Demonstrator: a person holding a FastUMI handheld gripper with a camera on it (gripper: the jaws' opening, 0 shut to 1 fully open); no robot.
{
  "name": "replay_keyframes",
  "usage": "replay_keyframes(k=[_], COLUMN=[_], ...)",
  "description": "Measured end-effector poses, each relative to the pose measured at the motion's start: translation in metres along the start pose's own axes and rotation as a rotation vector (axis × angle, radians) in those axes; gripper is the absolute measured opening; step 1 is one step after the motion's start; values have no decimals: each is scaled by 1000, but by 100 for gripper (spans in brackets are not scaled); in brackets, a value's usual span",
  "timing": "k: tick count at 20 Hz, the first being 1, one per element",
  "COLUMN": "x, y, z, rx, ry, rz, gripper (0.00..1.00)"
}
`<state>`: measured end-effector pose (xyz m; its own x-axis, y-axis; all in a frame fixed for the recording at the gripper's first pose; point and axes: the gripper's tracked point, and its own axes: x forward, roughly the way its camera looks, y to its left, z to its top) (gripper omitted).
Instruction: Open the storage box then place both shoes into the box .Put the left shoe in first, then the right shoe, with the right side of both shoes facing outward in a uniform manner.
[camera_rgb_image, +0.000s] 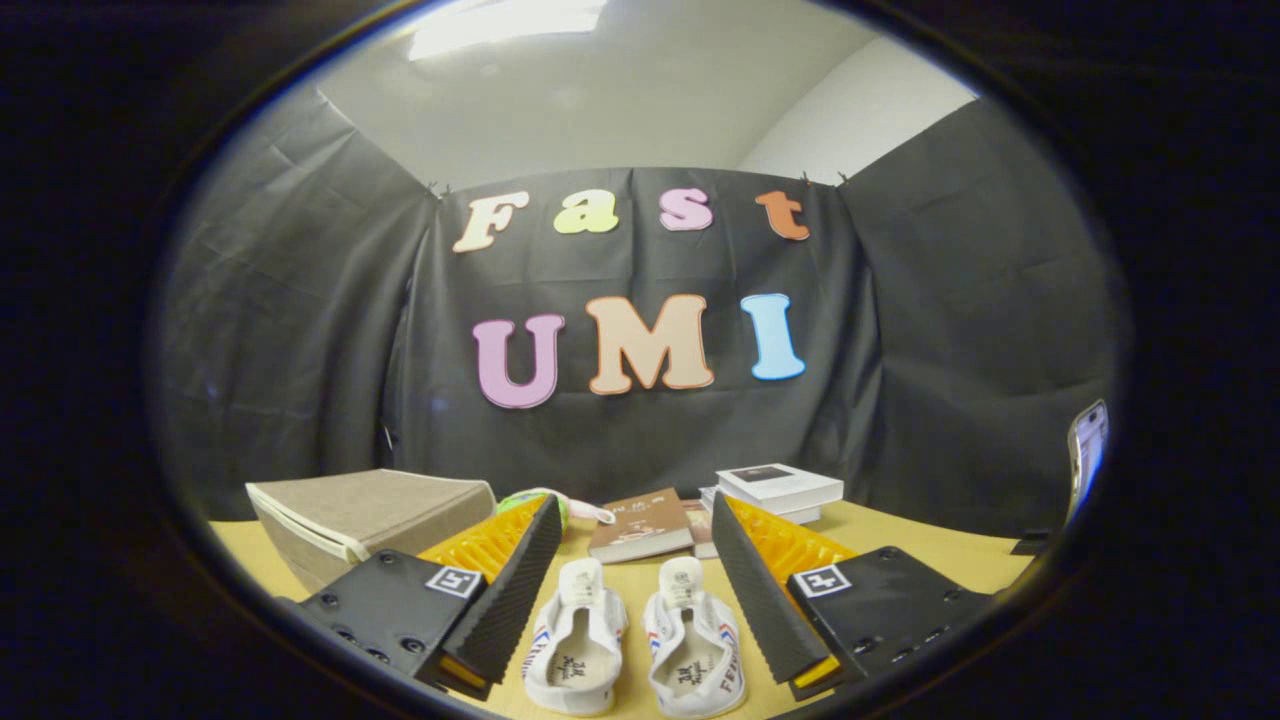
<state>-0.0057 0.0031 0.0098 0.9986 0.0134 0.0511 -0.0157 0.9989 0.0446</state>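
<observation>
Two white shoes are seen side by side on the wooden table (900, 545), heels toward the camera — the left shoe (575, 640) and the right shoe (692, 645) nearly touching, both lying between the spread fingers of the gripper (640, 600). The jaws are held wide apart and released; nothing is pressed by either ribbed pad, and the left finger (505, 600) and right finger (762, 600) flank the pair without contact.

The storage box (365, 515), covered in beige fabric, is set toward the table's far left edge, its lid shut, partly hidden behind the left finger. Between box and shoes no object is placed other than that finger.

Beyond the shoes, near the table's far edge, a brown book (642, 522) lies flat, and a stack of white books (778, 490) is found just to its right. A green and pink item (555, 500) is glimpsed behind the left fingertip — too hidden to be identified. At the far right edge a phone (1087, 450) is propped upright.
</observation>
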Motion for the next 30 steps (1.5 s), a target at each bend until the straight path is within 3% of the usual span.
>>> replay_keyframes(k=[6,10,15,19,24,30], x=[-10,-18,-20,-24,-30,-32], y=[4,-10,2,7,32,95], z=[24,30,21,-1,-36,-102], rx=[213,411,781,1105,1468,1658], ry=[-101,-157,-199,-188,-135,106], rz=[54,33,46,-15,-83,-161], gripper=[95,97,99,99,99,99])
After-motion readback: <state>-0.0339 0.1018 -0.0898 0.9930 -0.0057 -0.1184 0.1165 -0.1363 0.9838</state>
